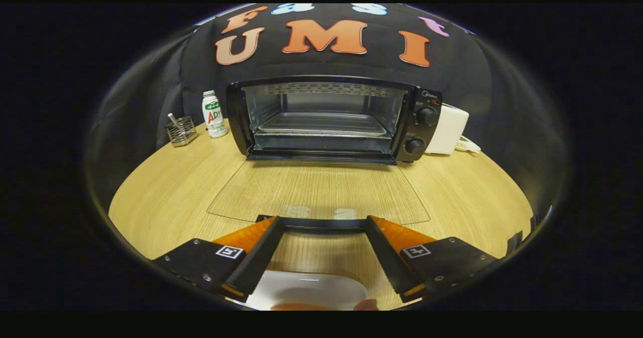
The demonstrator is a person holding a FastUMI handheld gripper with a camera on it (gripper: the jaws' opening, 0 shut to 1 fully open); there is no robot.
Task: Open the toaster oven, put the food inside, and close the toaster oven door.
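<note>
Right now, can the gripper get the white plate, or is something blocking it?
Probably yes. The gripper is open, fingers wide apart at the lowered glass door's front edge. The white plate lies on the table between the fingers, behind their tips, with nothing covering it; the gripper would have to pull back.

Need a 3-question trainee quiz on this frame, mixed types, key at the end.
1. True or false: the toaster oven door is shut.
2. What lies between the fingers of the tool, close to the camera? A) white dish B) green-and-white bottle C) wire basket
3. What sits on the rack inside the oven: food, or nothing?

Key:
1. False: the glass door lies folded down flat, its handle spanning the open tool's fingertips.
2. A: the white dish. The bottle and wire basket stand left of the oven.
3. Nothing: the rack is bare.
</note>
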